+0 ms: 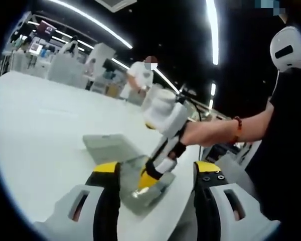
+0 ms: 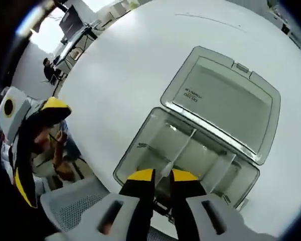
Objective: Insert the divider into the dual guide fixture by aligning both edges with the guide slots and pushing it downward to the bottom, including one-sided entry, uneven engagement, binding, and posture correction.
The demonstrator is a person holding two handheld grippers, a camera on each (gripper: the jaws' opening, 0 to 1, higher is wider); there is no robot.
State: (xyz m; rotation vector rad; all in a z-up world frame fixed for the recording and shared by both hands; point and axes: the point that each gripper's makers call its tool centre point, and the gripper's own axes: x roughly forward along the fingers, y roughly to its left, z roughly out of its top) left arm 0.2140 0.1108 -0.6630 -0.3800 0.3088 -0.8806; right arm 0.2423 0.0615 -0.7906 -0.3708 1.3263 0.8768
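Observation:
A clear plastic box [image 2: 140, 155] with slotted walls stands on the white table, its hinged lid [image 2: 223, 103] laid open behind it. A thin clear divider [image 2: 181, 148] stands upright across the box's inside. My right gripper [image 2: 163, 175] is shut on the divider's near edge, jaws pointing down into the box. In the left gripper view the right gripper [image 1: 148, 179] reaches into the box [image 1: 140, 193] from the right, held by a person's hand. My left gripper [image 1: 158, 169] stands open just in front of the box, nothing between its jaws. The left gripper [image 2: 40, 125] hovers beside the table's edge.
The white table [image 2: 140, 60] stretches wide and bare around the box. A mesh chair seat [image 2: 75, 206] lies below the table's near edge. A person [image 1: 139, 75] stands far off among shelves and equipment. The operator's forearm [image 1: 215, 130] crosses from the right.

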